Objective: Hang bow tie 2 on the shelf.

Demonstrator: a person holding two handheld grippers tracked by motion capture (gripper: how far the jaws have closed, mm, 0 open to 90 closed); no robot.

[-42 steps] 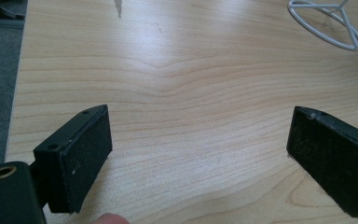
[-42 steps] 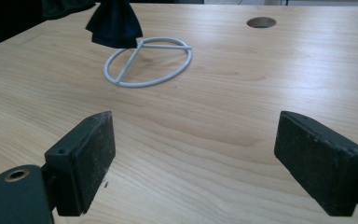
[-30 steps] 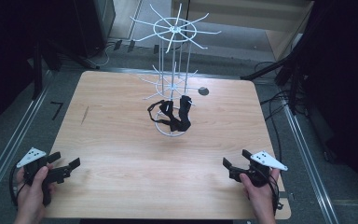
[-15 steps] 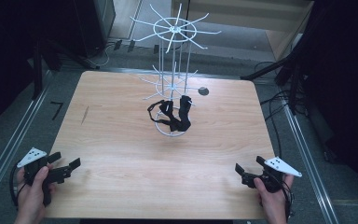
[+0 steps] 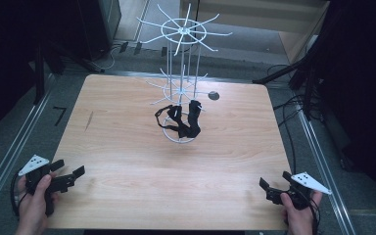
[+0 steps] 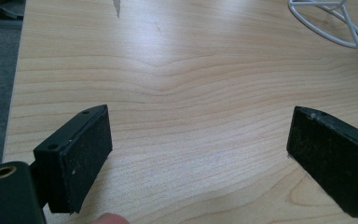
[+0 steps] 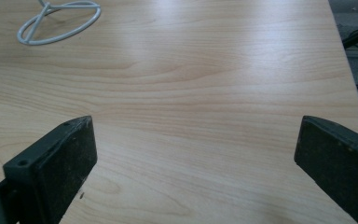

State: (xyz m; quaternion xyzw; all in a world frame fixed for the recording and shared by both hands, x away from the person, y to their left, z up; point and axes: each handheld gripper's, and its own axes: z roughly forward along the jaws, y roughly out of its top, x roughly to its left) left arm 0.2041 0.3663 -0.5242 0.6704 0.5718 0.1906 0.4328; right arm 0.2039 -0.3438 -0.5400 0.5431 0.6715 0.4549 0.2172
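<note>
At table corners, both tools (image 5: pixel 69 171) (image 5: pixel 274 183) agape

One mark reads as a figure: a black "7"-like shape (image 5: pixel 58 115) on the grey floor just left of the wooden table (image 5: pixel 127 147), seen from the high view. Whether it is a numeral or a strip of tape cannot be told. No label, brand or other writing is legible on anything else in the pictures.
</note>
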